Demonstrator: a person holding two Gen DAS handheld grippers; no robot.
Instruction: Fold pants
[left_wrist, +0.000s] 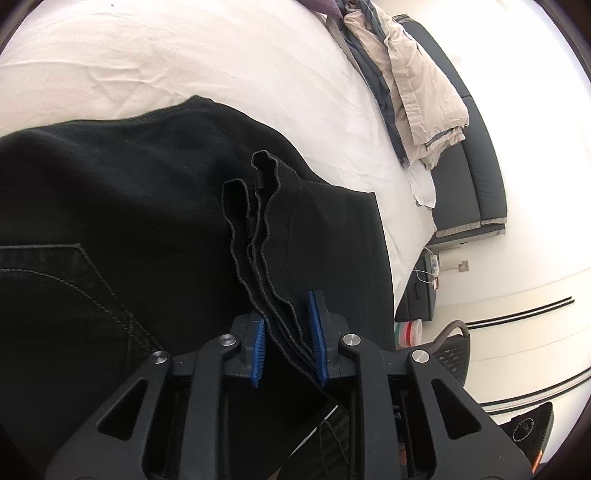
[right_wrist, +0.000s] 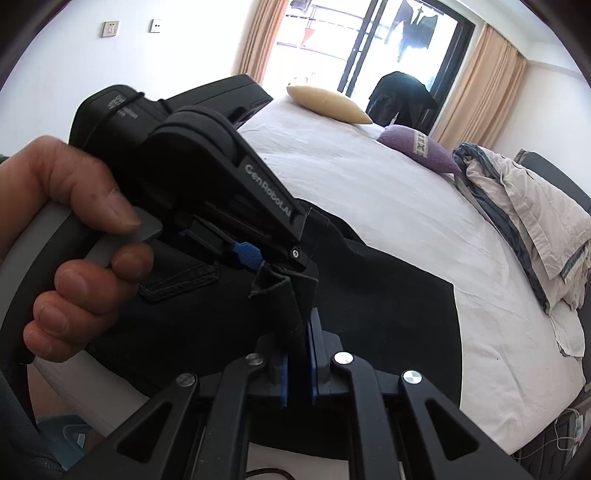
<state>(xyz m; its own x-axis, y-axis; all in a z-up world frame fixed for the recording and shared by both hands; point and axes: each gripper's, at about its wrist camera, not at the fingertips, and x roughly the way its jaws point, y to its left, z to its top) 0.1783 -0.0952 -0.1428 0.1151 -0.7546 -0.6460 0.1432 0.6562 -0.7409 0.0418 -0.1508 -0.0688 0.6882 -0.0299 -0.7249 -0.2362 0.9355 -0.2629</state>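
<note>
Meanwhile, black pants (left_wrist: 110, 206) lie spread on a bed (left_wrist: 184, 62) covered in a white sheet, both grippers working one folded edge. Seen from the left wrist, the left gripper (left_wrist: 288, 343) has several stacked hem layers running between its blue pads (left_wrist: 317, 332); the right-hand pad touches the cloth, while the left-hand pad shows a narrow gap, so a firm pinch cannot be confirmed from this angle. A stitched back pocket shows at lower left, and crumpled bedding (left_wrist: 417, 92) sits at the far edge. Only the right wrist view shows the person's hand (right_wrist: 74, 236) squeezing the left tool's grey trigger, and that gripper's tip (right_wrist: 277, 266) sits at a raised corner of fabric. Closer in, the right gripper (right_wrist: 298, 354) has its pads pressed together on a strip of the same pants (right_wrist: 388, 295). Beyond, this view alone takes in a yellow pillow (right_wrist: 328, 101), a purple cushion (right_wrist: 417, 147), curtains (right_wrist: 476, 85) and a balcony door.
</note>
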